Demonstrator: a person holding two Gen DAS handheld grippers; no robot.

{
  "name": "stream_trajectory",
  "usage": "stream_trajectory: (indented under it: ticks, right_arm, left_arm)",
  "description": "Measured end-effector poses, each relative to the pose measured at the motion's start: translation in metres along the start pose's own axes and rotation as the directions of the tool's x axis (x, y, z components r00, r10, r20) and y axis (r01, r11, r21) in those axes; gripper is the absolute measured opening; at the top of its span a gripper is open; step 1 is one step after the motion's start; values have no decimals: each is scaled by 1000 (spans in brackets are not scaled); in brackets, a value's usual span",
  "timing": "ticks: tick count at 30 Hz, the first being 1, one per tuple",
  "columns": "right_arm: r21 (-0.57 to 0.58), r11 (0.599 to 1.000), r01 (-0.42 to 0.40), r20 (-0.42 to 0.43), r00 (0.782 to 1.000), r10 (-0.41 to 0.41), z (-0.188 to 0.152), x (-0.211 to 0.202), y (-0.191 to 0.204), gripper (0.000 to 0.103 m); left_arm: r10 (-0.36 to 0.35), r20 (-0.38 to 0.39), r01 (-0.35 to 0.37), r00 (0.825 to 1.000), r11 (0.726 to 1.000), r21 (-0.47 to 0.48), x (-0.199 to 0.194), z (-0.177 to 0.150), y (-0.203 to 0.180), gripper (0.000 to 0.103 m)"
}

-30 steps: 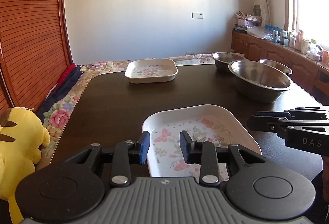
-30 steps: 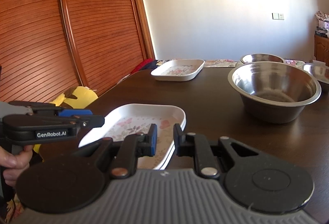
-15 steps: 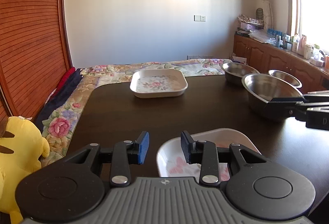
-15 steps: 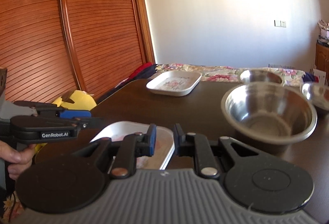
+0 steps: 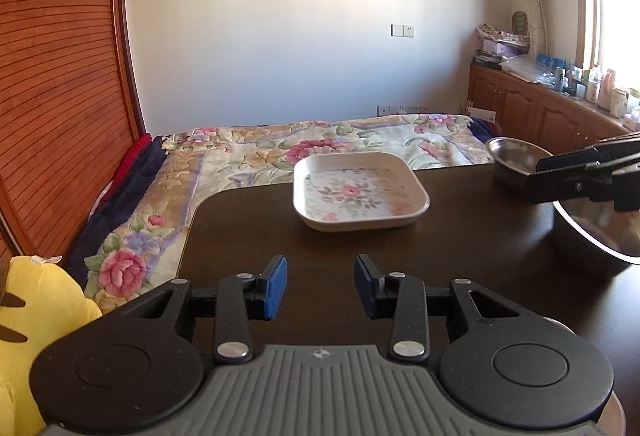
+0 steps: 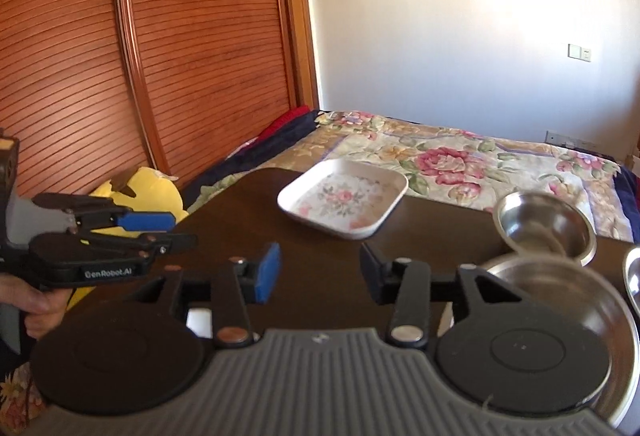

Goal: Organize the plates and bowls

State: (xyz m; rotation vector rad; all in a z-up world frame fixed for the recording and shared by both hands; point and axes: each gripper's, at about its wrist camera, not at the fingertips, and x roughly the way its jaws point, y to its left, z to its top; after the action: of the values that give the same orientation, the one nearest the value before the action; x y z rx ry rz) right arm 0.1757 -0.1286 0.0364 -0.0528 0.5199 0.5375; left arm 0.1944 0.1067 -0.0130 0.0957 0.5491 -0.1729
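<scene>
A white square floral plate (image 5: 360, 191) sits at the far edge of the dark table (image 5: 360, 248); it also shows in the right wrist view (image 6: 344, 197). My left gripper (image 5: 320, 286) is open and empty, above the table short of that plate. My right gripper (image 6: 318, 272) is open and empty, above the table. A large steel bowl (image 6: 560, 300) is just right of it, a smaller steel bowl (image 6: 546, 224) behind. The large bowl (image 5: 596, 236) and small bowl (image 5: 512, 159) show at right in the left view. A second white plate is mostly hidden under the grippers (image 6: 199, 322).
A third steel bowl's rim (image 6: 632, 276) shows at the right edge. A floral bed cover (image 5: 312, 143) lies beyond the table. A yellow plush toy (image 5: 36, 312) sits at the left. A wooden cabinet with bottles (image 5: 560, 107) lines the right wall.
Both grippers have moved forward over the table, so the near floral plate has dropped out of sight beneath them. Both sets of jaws have opened wider. The far plate looks closer.
</scene>
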Motion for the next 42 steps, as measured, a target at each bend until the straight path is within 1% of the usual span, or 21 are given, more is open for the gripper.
stream_trajectory:
  ticks: [8,12,14,18,24,30,35,37,42]
  right_arm:
    - [-2,1000,-14,-77,997,14,27,41,-10,46]
    - [-8,1000,-4,-126,992,3,35,68,-15,46]
    - [-8,1000,7,-135,991,-8,36,78,-17,46]
    - [37,999,12,-170,985,-5,40,96,-29,46]
    - [70,997,37,-213,977,-21,48,121,-41,45]
    - [139,989,46,-263,965,-8,51,142,-58,39]
    - [151,987,55,-303,953,-7,47,153,-64,36]
    - [159,986,55,-315,949,-3,47,157,-67,32]
    - [152,987,56,-337,942,-2,48,164,-71,30]
  left_arm:
    - [6,-26,-5,1000,1000,23,32,19,13,41]
    - [1,-38,-1,999,1000,9,49,28,19,41]
    - [-4,-45,4,999,1000,-1,56,32,21,41]
    - [0,-49,0,999,1000,0,70,40,22,41]
    - [-11,-64,10,998,1000,-8,94,48,21,41]
    - [-8,-78,8,997,1000,-9,116,54,22,41]
    - [-17,-101,15,995,1000,-23,134,52,23,41]
    - [-18,-101,17,995,1000,-19,139,52,22,41]
    - [-23,-111,20,994,1000,-21,150,51,20,40]
